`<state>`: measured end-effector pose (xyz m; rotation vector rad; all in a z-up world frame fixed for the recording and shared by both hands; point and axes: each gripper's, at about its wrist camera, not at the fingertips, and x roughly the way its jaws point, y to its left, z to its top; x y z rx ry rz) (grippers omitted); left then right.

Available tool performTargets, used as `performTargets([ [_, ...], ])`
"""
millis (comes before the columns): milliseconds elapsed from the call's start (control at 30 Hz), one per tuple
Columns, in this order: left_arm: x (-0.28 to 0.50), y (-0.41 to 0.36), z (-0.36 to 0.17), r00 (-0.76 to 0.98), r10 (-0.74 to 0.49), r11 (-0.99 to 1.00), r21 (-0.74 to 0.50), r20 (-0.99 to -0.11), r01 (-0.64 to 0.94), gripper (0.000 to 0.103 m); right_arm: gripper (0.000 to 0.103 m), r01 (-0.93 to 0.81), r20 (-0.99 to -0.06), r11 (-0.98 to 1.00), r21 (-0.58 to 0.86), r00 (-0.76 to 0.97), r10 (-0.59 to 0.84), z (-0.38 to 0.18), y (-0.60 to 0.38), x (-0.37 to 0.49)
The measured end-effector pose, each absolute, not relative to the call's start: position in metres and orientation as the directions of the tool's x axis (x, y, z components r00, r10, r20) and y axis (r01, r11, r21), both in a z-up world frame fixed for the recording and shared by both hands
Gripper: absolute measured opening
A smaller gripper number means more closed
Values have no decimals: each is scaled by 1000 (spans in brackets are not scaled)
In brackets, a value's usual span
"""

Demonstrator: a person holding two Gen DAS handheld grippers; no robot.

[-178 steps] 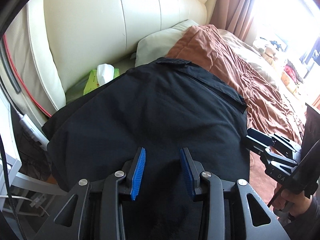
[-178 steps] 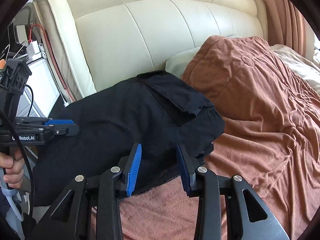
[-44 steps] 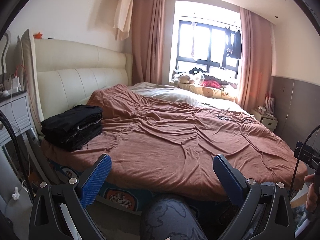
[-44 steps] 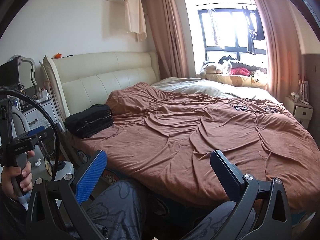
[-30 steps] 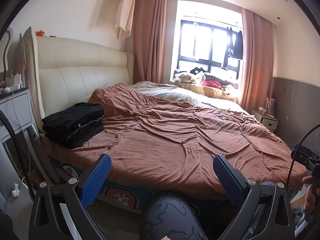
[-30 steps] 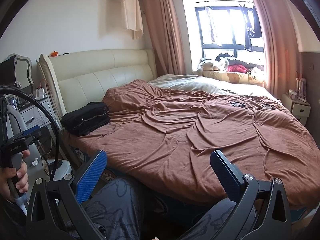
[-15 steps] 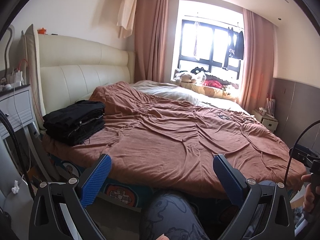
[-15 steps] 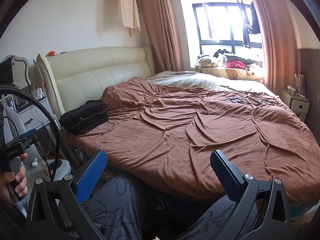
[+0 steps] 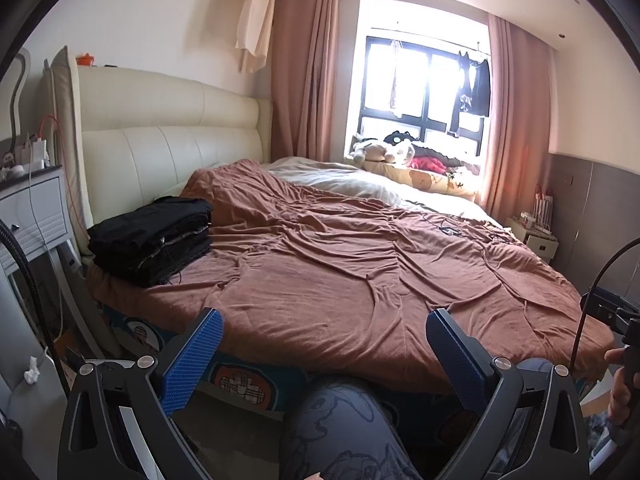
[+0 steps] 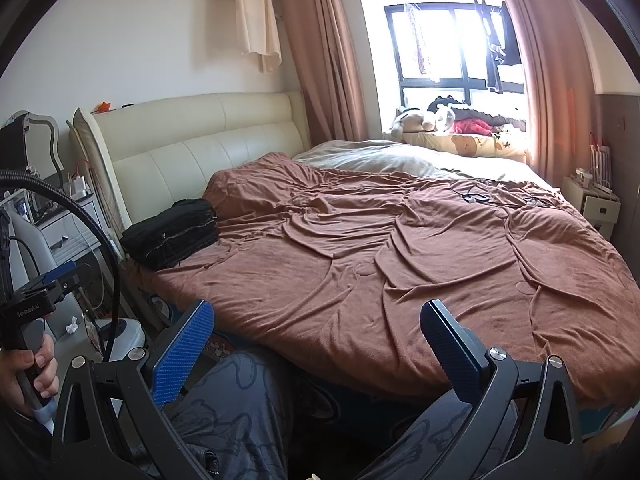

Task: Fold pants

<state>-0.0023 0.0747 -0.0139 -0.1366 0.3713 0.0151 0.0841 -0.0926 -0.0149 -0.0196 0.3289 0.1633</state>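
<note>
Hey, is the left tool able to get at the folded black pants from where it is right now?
Probably not yet. The left tool is open but hangs off the bed's near edge, well short of the folded black pants; nothing lies between.

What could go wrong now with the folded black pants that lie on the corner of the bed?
1. The folded black pants sit near the corner edge of the brown blanket, beside the headboard; a tug on the blanket might slide them off.
2. The stack looks uneven, with a thread hanging out, so it may slump.
3. Both the left gripper and the right gripper are open and far away, so neither could catch it.
</note>
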Motion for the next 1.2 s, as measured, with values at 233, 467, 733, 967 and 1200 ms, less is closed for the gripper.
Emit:
performTargets([
  [233,-4,76,-15,931,-8,989,-141,-365,-47,102,103,-165,-325,986,13,932,160,-15,-93,85],
  [467,-7,76,-14,935,-6,989,-143,-355,-48,102,103,-171,-325,985,15,931,166,-15,-92,83],
  [733,-7,76,-14,934,-7,989,-143,-358,-47,102,103,-169,-326,986,15,931,164,-15,-92,84],
  [967,-8,76,-14,934,-7,989,-142,-358,-47,102,103,-168,-327,986,13,931,163,-15,-91,83],
  [1200,-7,79,-15,934,-3,988,-144,-357,-52,102,103,-169,-326,986,17,931,165,-15,-90,82],
])
